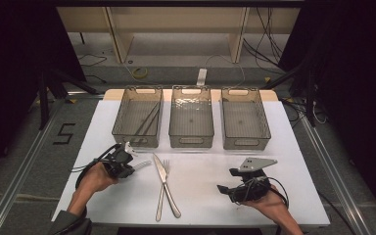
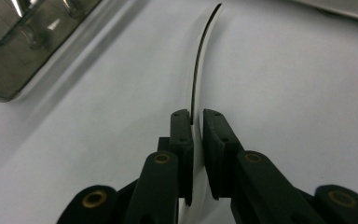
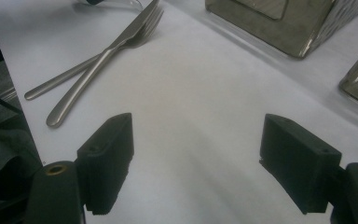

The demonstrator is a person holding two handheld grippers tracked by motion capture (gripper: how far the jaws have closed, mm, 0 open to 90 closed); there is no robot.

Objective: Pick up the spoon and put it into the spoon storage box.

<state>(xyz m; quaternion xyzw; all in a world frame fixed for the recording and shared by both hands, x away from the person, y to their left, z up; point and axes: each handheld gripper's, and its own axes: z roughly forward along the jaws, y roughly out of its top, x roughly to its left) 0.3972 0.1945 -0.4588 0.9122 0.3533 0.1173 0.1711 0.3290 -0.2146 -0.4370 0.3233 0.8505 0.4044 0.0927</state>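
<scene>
Left gripper (image 1: 127, 157), lower left of the high view, just below the leftmost bin: jaws closed on a thin white utensil (image 2: 200, 70), seen edge-on in the left gripper view as a curved strip that rises from between the pads toward the top centre of the frame; what kind of utensil cannot be told. In the high view the same piece (image 1: 142, 165) sticks out to the right of the gripper, low over the white worktop (image 1: 200, 181). Right gripper (image 1: 237, 183), lower right of the high view, in a hand resting on the worktop: jaws wide apart, nothing between them; the right gripper view shows bare worktop in the gap. Knife (image 1: 162, 171) and fork (image 1: 165, 169), metal, lower centre of the high view, crossed over one another, handles toward the bottom edge; both also at the upper left of the right gripper view. Three clear bins in a row across the middle of the high view: left bin (image 1: 122, 117) holding dark chopsticks (image 1: 146, 122) laid slantwise, middle bin (image 1: 191, 139), right bin (image 1: 264, 127).
</scene>
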